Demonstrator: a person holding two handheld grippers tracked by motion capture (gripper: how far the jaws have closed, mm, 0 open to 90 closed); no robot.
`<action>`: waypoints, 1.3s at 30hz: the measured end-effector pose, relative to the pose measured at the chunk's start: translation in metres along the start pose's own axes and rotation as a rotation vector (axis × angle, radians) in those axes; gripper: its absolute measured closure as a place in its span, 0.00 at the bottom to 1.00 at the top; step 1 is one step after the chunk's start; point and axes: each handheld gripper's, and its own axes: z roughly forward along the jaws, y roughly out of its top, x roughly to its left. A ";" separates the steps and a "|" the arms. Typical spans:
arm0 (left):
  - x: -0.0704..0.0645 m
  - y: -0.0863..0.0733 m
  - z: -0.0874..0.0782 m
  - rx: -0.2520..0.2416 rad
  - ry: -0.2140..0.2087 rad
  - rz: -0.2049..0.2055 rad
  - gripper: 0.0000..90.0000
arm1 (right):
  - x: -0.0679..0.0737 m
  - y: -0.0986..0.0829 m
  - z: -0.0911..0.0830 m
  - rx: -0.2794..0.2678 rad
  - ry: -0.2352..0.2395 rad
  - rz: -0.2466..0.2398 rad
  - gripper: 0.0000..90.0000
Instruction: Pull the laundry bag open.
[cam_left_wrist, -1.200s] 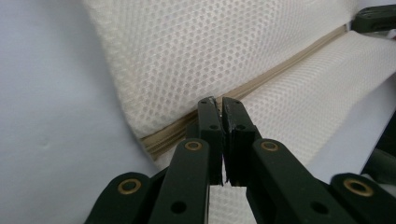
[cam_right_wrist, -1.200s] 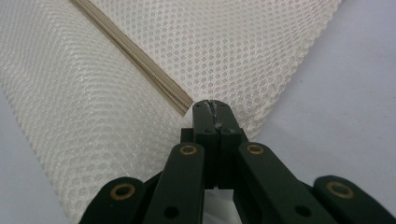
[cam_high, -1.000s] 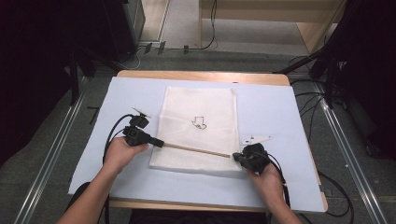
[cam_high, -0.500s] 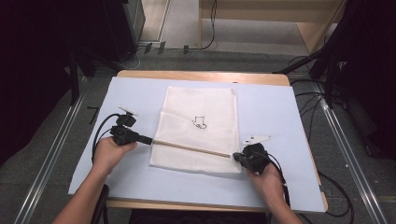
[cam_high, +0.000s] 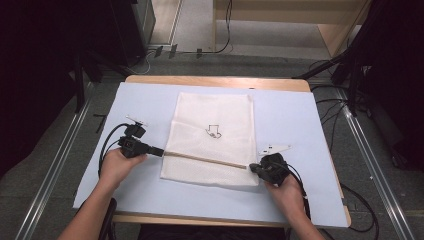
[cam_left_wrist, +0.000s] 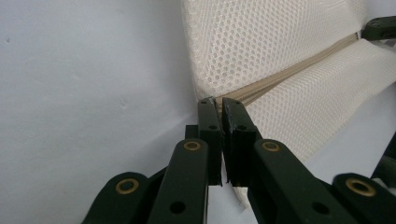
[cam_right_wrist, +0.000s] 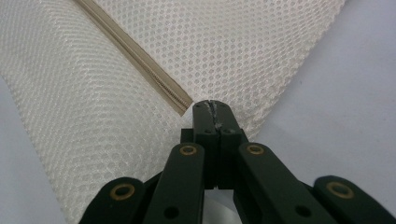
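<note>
Two hand-held grippers work a single mesh laundry bag (cam_high: 212, 137) that lies flat at the middle of a pale blue mat (cam_high: 295, 120) covering the wooden bench (cam_high: 215, 81). The bag is cream, open-weave mesh, crossed near its front edge by a tan zipper band (cam_high: 205, 159) that runs from side to side. The left hand-held gripper (cam_high: 159, 152) is at the bag's left edge; in the left gripper view its jaws stand nearly together at the band's end (cam_left_wrist: 219, 99), with a thin slit between the pads, and whether they pinch a zipper pull cannot be told. The right hand-held gripper (cam_high: 253, 168) is closed on the bag at the band's opposite end (cam_right_wrist: 211, 106), anchoring that corner. The step in hand appears to be working the zipper: one end braced, the other end addressed at the slider. The next move probably calls for a steady pull along the band's line while the right hand-held gripper keeps the mesh taut. A small dark printed mark (cam_high: 214, 132) sits at the bag's centre; it is too small to read, and no brand name can be made out.
</note>
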 end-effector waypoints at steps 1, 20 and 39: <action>0.001 -0.001 0.000 -0.006 -0.009 -0.002 0.98 | 0.000 0.000 0.000 0.001 0.001 0.003 1.00; 0.005 -0.005 0.000 -0.062 -0.057 0.034 0.67 | -0.013 0.004 -0.011 -0.050 0.071 0.048 0.94; 0.018 -0.011 -0.023 -0.209 0.041 0.075 0.44 | -0.036 0.002 -0.030 -0.137 0.079 0.091 0.68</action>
